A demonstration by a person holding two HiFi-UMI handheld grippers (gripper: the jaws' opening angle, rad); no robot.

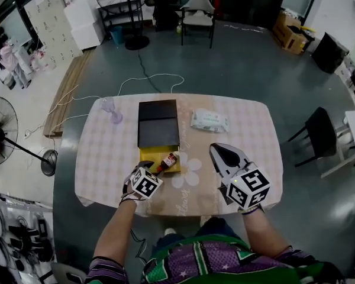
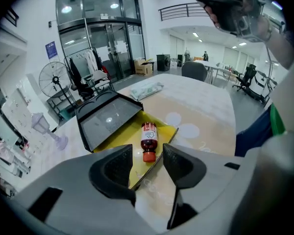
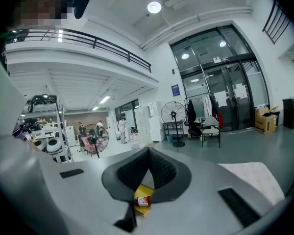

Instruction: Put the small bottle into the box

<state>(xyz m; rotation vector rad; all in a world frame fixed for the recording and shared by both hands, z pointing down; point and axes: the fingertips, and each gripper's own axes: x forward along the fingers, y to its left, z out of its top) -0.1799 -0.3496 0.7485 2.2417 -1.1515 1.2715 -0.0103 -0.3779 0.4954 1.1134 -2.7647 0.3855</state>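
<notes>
Bottle laid in the open box, left gripper spread wide just short of it.
In the right gripper view only a sliver of bottle and box is seen below the right gripper, whose jaws are pressed together on nothing; the label print cannot be read. The bottle, dark red with a red cap, is laid on its side on the box's yellow floor, beside the black lid, untouched by the left jaws.

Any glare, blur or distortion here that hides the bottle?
Head view: evenly lit, fisheye bows the table edges, bottle small but sharp. Left gripper view: heavy barrel distortion, dark corners, a lamp glint on the black lid, bottle crisp. Right gripper view: ceiling lamp blooms, mosaic patch top left, bottle only a sliver below the shut tongs.
</notes>
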